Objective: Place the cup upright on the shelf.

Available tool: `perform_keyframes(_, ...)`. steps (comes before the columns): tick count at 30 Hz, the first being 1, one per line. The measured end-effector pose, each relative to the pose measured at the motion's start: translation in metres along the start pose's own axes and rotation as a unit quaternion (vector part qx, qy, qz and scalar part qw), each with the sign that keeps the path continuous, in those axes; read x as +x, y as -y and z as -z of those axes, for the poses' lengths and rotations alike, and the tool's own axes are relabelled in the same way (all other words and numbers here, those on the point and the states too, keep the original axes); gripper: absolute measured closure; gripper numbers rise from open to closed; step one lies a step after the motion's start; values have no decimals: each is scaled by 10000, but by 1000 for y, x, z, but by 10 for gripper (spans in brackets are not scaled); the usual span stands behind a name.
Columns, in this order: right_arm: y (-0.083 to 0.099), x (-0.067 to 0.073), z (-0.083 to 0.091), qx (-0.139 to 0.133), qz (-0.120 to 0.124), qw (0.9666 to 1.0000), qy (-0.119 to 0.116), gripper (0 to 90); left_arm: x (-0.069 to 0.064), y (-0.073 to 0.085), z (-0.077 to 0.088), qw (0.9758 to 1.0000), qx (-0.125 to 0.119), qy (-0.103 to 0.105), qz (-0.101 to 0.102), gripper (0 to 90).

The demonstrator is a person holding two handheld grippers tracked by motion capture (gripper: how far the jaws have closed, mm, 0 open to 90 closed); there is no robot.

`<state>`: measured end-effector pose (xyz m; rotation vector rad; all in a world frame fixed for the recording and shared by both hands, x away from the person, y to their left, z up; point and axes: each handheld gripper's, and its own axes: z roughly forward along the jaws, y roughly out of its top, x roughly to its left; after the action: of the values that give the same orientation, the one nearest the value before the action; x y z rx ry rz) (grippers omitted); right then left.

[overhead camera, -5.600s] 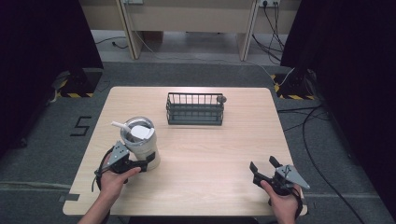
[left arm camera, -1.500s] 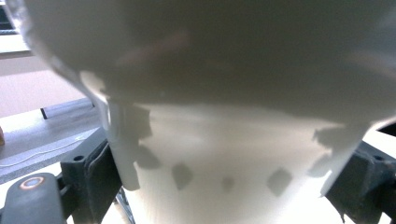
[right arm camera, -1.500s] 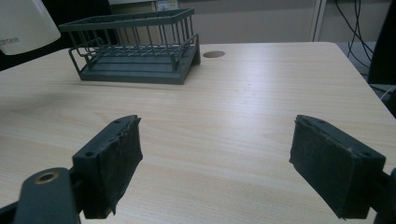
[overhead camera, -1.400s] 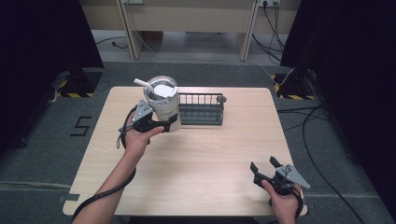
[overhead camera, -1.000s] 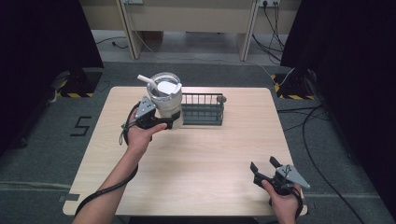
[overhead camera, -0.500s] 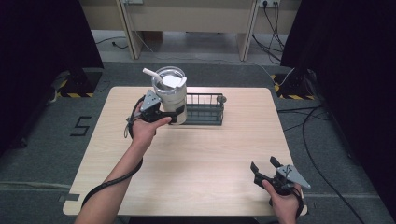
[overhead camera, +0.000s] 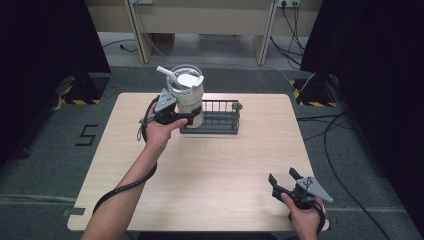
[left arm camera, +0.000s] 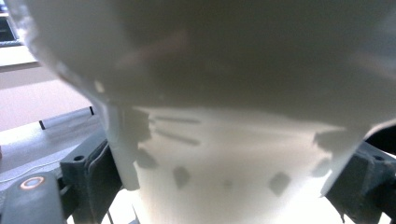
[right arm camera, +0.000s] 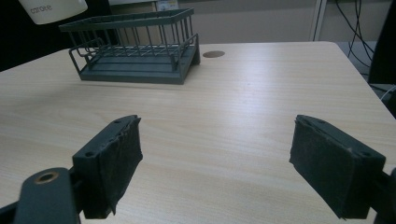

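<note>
1. Since half a second back: white cup [overhead camera: 185, 95] carried a little farther toward the wire rack [overhead camera: 214, 117], now held in the air over the rack's left end; right gripper [overhead camera: 289, 180] unmoved.
2. Left gripper [overhead camera: 185, 118]: clamped on the white cup, low on its body, one jaw pressed against either side as seen in the left gripper view, where the cup wall [left arm camera: 224, 154] sits close up between both black jaws.
3. Cup upright, lid [overhead camera: 187, 80] on top, a white straw [overhead camera: 166, 73] slanting out toward the side away from the rack.
4. Cup base clear of the table [overhead camera: 210, 170]; in the right gripper view the cup's bottom edge [right arm camera: 52, 10] hangs above the rack's left end, apart from the wires.
5. Right gripper: released, jaws wide apart with nothing between them, resting low at the table's near right corner, well apart from the rack.
6. Wire rack [right arm camera: 135, 49]: dark, rectangular, standing at the far middle of the table; interior shows only its bare floor and bars.
7. Small round brown mark [right arm camera: 215, 54] on the table just beside the rack's right end.
8. Left forearm [overhead camera: 135, 185] stretched across the table toward the rack, cable trailing along it.
</note>
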<state>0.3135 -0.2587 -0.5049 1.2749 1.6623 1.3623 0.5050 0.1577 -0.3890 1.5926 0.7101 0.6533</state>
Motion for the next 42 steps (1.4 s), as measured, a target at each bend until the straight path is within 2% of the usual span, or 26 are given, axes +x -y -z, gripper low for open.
perform_keyframes(25, 1, -3, 0, 1, -63, 10000, 5, 169, 5, -14, -34, 10000, 23, -36, -32, 109)
perform_keyframes(42, 2, -4, 1, -2, -78, 10000, -6, 169, 10, -16, -57, 9998, 124, -113, -82, 109)
